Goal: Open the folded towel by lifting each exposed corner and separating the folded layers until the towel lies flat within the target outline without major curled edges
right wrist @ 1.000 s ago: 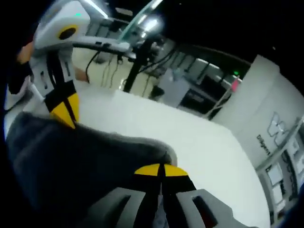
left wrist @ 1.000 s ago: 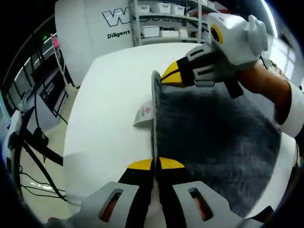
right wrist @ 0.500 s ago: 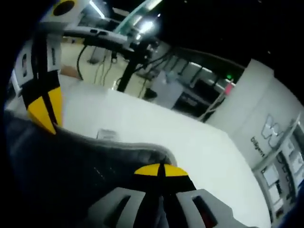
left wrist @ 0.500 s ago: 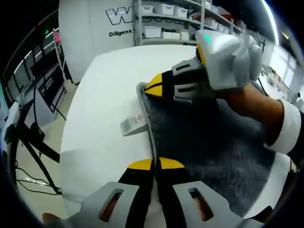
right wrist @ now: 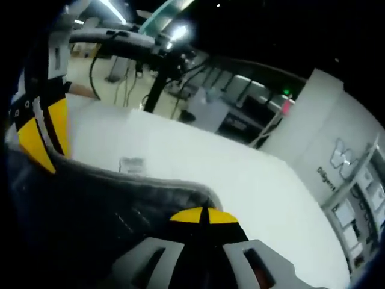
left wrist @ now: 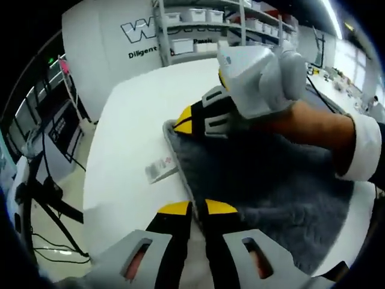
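Observation:
A dark grey fluffy towel (left wrist: 271,186) lies spread on the white table (left wrist: 126,138), its left edge running from my own jaws up to the far corner. My left gripper (left wrist: 197,209) is shut on the near end of that edge. My right gripper (left wrist: 183,120), held by a hand in a white sleeve (left wrist: 364,147), pinches the far corner. A white label tag (left wrist: 160,171) sticks out from the edge onto the table. In the right gripper view, my right gripper (right wrist: 204,215) is shut on the towel (right wrist: 90,211) corner, and the left gripper (right wrist: 37,141) holds the edge at far left, with the tag (right wrist: 132,164) between.
The table's left edge (left wrist: 87,180) drops to a floor with stand legs and cables (left wrist: 42,192). Behind the table stand a white lettered panel (left wrist: 144,36) and shelves with boxes (left wrist: 204,15). Bare table lies left of the towel.
The towel's held edge has shifted left across the table. The right gripper with the far corner has moved left and nearer. The tag now lies flatter on the table.

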